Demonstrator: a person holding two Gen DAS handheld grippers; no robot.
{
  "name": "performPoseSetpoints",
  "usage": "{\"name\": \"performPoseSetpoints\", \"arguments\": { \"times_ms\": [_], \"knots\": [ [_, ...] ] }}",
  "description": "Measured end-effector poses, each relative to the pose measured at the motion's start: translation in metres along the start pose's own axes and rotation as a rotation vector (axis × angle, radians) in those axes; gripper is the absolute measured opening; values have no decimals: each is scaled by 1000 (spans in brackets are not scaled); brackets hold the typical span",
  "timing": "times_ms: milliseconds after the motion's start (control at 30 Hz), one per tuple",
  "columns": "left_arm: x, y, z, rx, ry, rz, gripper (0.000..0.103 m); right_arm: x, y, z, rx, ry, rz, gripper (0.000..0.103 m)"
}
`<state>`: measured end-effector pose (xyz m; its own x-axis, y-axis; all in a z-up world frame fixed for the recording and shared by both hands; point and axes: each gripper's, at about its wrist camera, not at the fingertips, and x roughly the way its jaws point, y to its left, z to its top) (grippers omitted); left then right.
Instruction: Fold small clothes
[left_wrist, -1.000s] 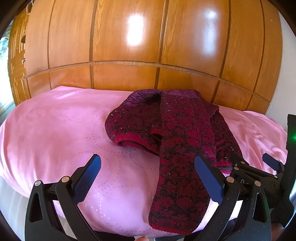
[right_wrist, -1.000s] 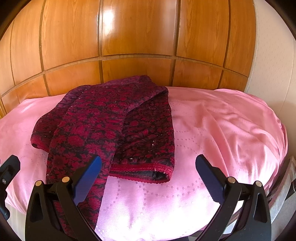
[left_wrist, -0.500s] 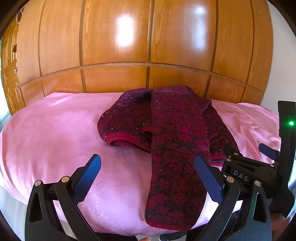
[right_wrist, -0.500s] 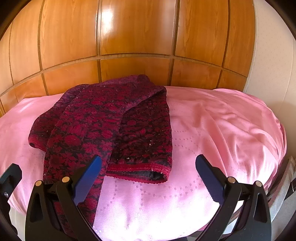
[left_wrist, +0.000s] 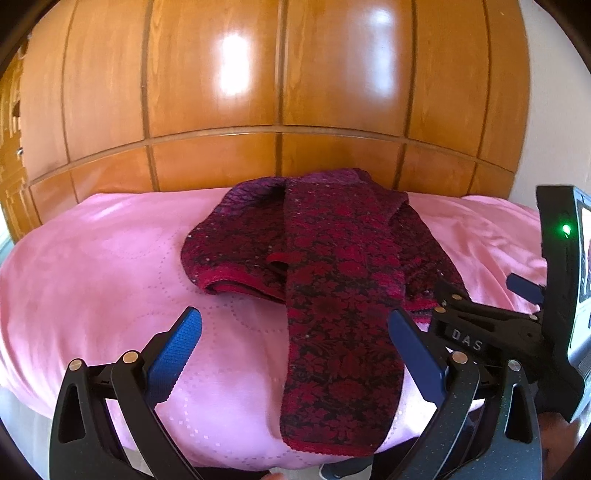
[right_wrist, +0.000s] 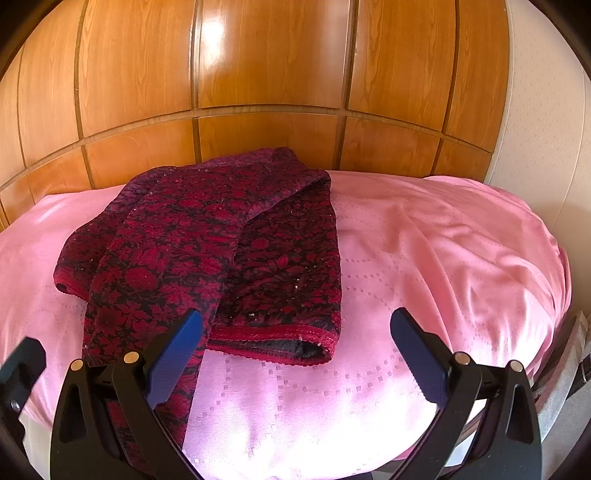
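A dark red flowered garment (left_wrist: 332, 266) lies partly folded on the pink bedspread (left_wrist: 110, 266), with one long strip running down over the near edge. My left gripper (left_wrist: 293, 354) stands open just before that strip, holding nothing. In the right wrist view the same garment (right_wrist: 221, 251) sits left of centre, its red hem facing me. My right gripper (right_wrist: 297, 350) is open and apart from the hem, above bare pink cloth (right_wrist: 424, 258). The right gripper's black body (left_wrist: 480, 332) shows at the right of the left wrist view.
A glossy wooden panelled wall (left_wrist: 277, 92) rises right behind the bed. A pale wall (right_wrist: 535, 110) stands to the right. The bedspread's near edge (right_wrist: 295, 454) drops off below the grippers. A grey striped thing (right_wrist: 565, 369) shows at the bed's right side.
Both grippers have drifted slightly: the garment sits a little lower and more left in the left wrist view. Both stay open and the garment has not moved.
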<state>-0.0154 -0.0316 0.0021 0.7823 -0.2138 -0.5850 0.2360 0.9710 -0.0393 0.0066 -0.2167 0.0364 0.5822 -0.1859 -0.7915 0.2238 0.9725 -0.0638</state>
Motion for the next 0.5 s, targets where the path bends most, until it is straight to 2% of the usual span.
{"name": "performPoseSetpoints", "arguments": {
  "times_ms": [233, 300, 367, 500],
  "knots": [
    [6, -14, -3, 69, 37, -93, 100, 4, -6, 2, 2, 6, -9, 101],
    [13, -21, -4, 102, 69, -128, 97, 5, -12, 5, 10, 0, -24, 101],
    [21, -27, -6, 139, 105, -162, 89, 9, -27, 10, 49, 2, -42, 101],
    [46, -43, -15, 238, 178, -188, 84, 18, -54, 15, 99, 14, -77, 101]
  ]
}}
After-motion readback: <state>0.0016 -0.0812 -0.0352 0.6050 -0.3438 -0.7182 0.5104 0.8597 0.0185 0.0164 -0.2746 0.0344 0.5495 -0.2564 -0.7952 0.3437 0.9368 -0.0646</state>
